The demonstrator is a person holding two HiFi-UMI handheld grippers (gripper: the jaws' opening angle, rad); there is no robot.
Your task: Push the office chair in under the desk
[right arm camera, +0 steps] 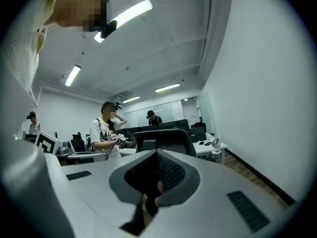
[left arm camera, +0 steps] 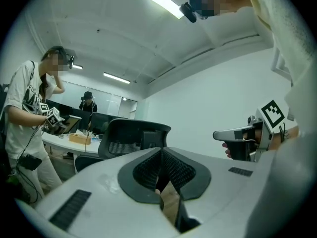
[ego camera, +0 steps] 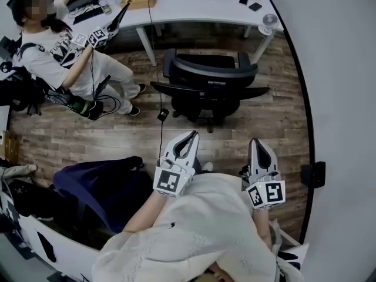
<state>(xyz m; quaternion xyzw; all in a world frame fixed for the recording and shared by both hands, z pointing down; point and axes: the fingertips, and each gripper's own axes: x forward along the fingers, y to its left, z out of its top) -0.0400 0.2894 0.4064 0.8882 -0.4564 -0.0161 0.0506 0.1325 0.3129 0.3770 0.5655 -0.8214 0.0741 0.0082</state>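
Observation:
A black office chair (ego camera: 205, 87) stands on the wood floor, its back toward me, a short way out from the white desk (ego camera: 194, 7). My left gripper (ego camera: 192, 135) and right gripper (ego camera: 256, 141) are held level in front of me, well short of the chair, both pointing at it. Each has its jaws together with nothing between them. In the left gripper view the chair (left arm camera: 133, 138) shows beyond the shut left gripper (left arm camera: 161, 150), and the right gripper (left arm camera: 233, 133) is alongside. The right gripper view shows the chair back (right arm camera: 166, 140) past the shut right gripper (right arm camera: 158, 152).
Another person (ego camera: 64, 51) holding grippers stands at the desk's left end. A dark blue chair (ego camera: 100, 187) is close on my left. A cable with a small box (ego camera: 163, 115) hangs off the desk. A small fan (ego camera: 269, 21) sits at the desk's right end by the wall (ego camera: 341, 98).

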